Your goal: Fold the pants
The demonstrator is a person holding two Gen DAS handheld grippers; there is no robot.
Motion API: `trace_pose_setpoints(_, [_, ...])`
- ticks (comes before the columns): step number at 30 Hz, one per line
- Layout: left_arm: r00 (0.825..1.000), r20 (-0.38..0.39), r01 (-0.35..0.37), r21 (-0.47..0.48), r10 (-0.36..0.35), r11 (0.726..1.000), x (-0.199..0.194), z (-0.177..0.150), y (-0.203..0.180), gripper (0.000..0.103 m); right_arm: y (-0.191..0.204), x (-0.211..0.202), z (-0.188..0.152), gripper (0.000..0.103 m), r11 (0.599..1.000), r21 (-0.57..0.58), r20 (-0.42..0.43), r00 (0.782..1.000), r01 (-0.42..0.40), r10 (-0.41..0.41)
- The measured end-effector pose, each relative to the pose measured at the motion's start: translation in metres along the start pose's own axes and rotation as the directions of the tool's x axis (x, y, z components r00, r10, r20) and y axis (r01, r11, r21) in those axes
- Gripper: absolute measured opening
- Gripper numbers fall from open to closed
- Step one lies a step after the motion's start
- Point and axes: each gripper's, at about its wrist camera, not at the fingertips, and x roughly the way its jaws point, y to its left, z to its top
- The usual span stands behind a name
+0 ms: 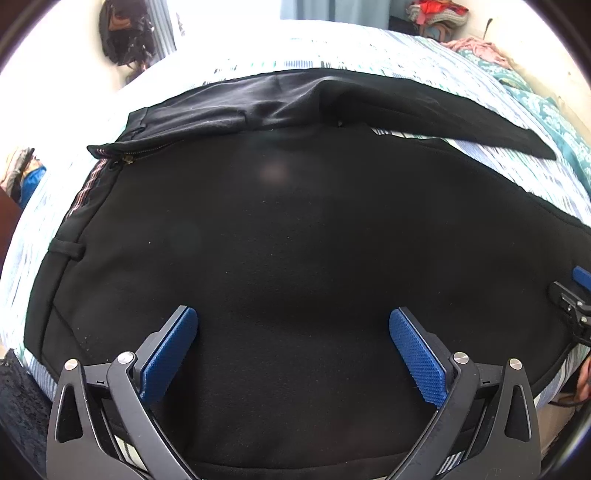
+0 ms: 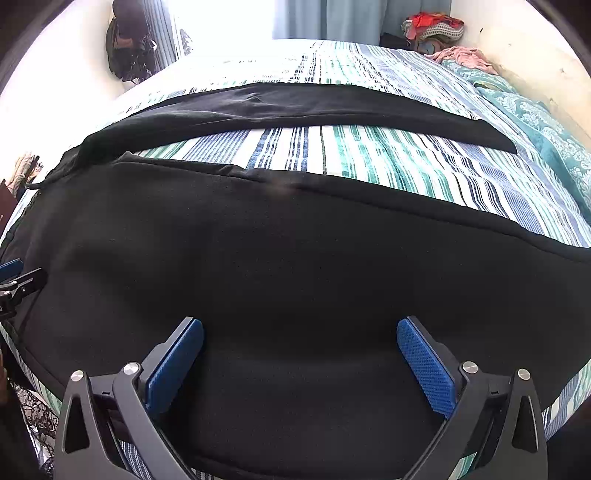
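Observation:
Black pants (image 1: pixel 295 229) lie spread flat on a striped bed, waistband and zipper (image 1: pixel 127 157) at the left, legs running right. The near leg (image 2: pixel 295 266) fills the right wrist view and the far leg (image 2: pixel 314 107) lies behind it, with a strip of bedsheet between them. My left gripper (image 1: pixel 293 321) is open and empty, hovering just over the pants' upper part near the front edge. My right gripper (image 2: pixel 300 332) is open and empty over the near leg. Each gripper shows at the edge of the other's view: the right gripper in the left wrist view (image 1: pixel 576 295), the left gripper in the right wrist view (image 2: pixel 14 280).
The bed has a blue, green and white striped sheet (image 2: pixel 369 155). A teal patterned blanket (image 2: pixel 546 122) lies at the right edge. A clothes pile (image 2: pixel 436 26) sits at the far corner, and a dark bag (image 2: pixel 127 48) hangs on the left wall.

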Motion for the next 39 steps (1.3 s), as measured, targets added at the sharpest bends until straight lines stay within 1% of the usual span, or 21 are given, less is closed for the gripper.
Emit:
trace_pose_setpoints(19, [1.0, 0.0, -0.006, 0.004, 0.006, 1.0, 0.0003, 0.0002, -0.0004, 0.103, 0.0029, 0.0011, 0.0001, 0.103, 1.0, -0.021, 0.025, 0.999, 0.021, -0.021])
trace_pose_setpoints(39, [1.0, -0.015, -0.006, 0.016, 0.006, 1.0, 0.0011, 0.0014, -0.0001, 0.103, 0.0087, 0.0036, 0.0033, 0.103, 0.997, -0.04, -0.015, 0.998, 0.061, -0.062])
